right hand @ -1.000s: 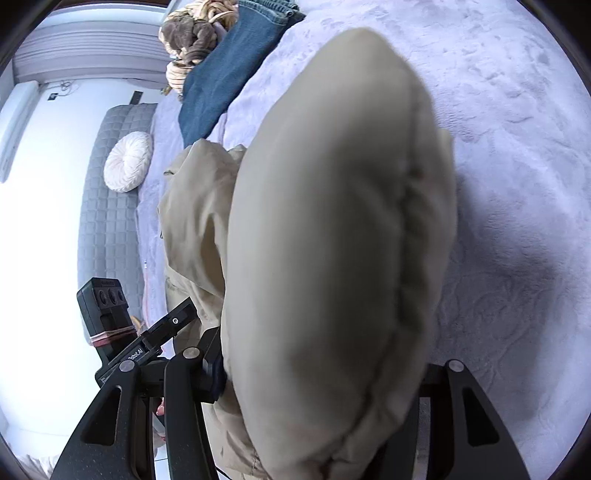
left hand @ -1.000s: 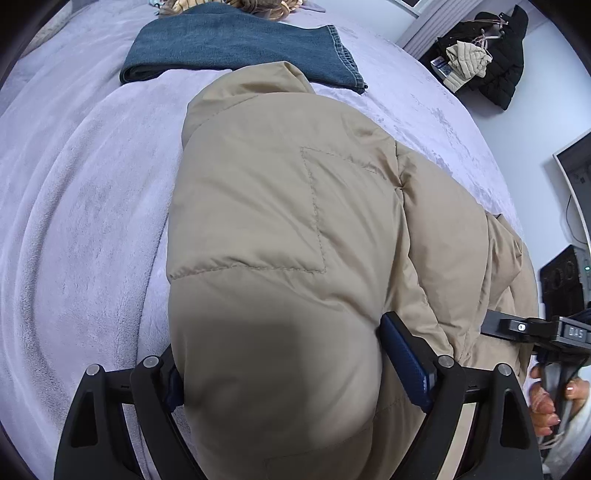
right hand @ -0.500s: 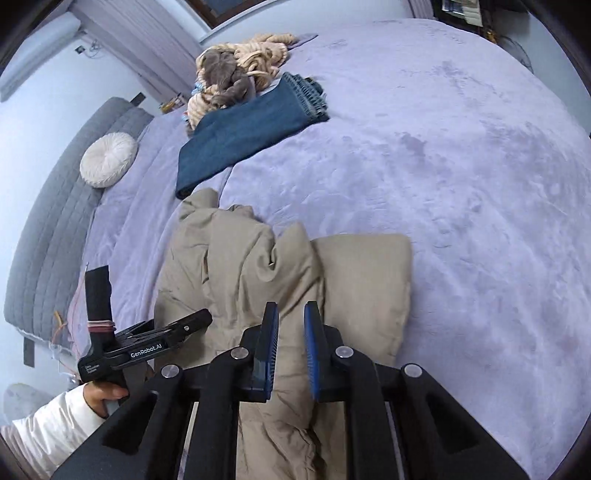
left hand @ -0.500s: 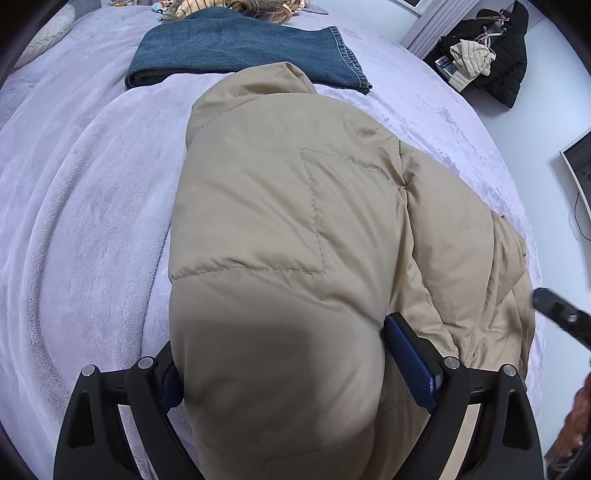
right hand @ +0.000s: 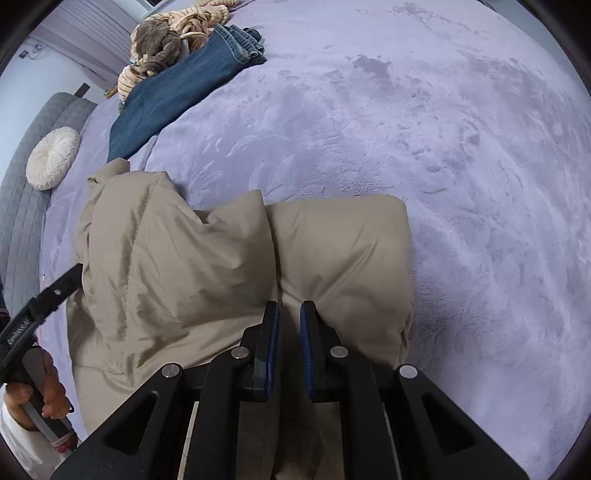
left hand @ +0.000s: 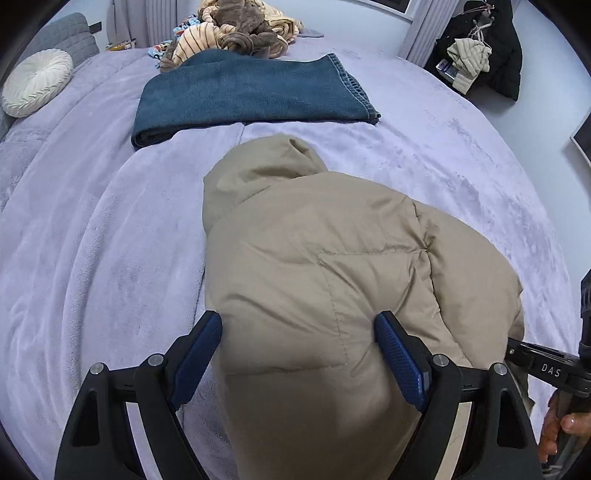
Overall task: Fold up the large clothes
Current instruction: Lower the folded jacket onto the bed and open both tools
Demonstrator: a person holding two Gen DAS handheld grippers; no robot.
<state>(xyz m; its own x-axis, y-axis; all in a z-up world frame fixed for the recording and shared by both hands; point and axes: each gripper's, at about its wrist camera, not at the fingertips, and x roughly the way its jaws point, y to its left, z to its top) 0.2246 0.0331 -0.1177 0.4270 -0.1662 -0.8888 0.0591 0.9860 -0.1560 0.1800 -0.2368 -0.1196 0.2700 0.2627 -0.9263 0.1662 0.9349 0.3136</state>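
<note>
A tan puffer jacket (left hand: 332, 266) lies bunched on the lilac bedspread (left hand: 92, 258). My left gripper (left hand: 299, 321) straddles its near end. The jaws are closing, but both blue pads (left hand: 402, 358) show their faces and do not press on the jacket, so it is open. In the right wrist view the jacket (right hand: 177, 266) has a folded flap (right hand: 343, 251) lying flat beside its bulk. Over the crease between them my right gripper (right hand: 289, 308) is shut, with nothing pinched. It also shows at the right edge of the left view as a black bar (left hand: 546, 365) held by a hand (left hand: 561, 424).
Folded blue jeans (left hand: 251, 96) lie beyond the jacket, and a heap of brown and striped clothes (left hand: 236, 33) behind them. A round white cushion (left hand: 37, 86) rests against the grey headboard (right hand: 22, 199). Dark coats (left hand: 491, 48) hang at the far right. Bare bedspread (right hand: 461, 166) spreads right of the jacket.
My right gripper let go of the puffy flap it held up; the flap now lies flat on the bed and the jaws have shut. The left pads came free of the jacket.
</note>
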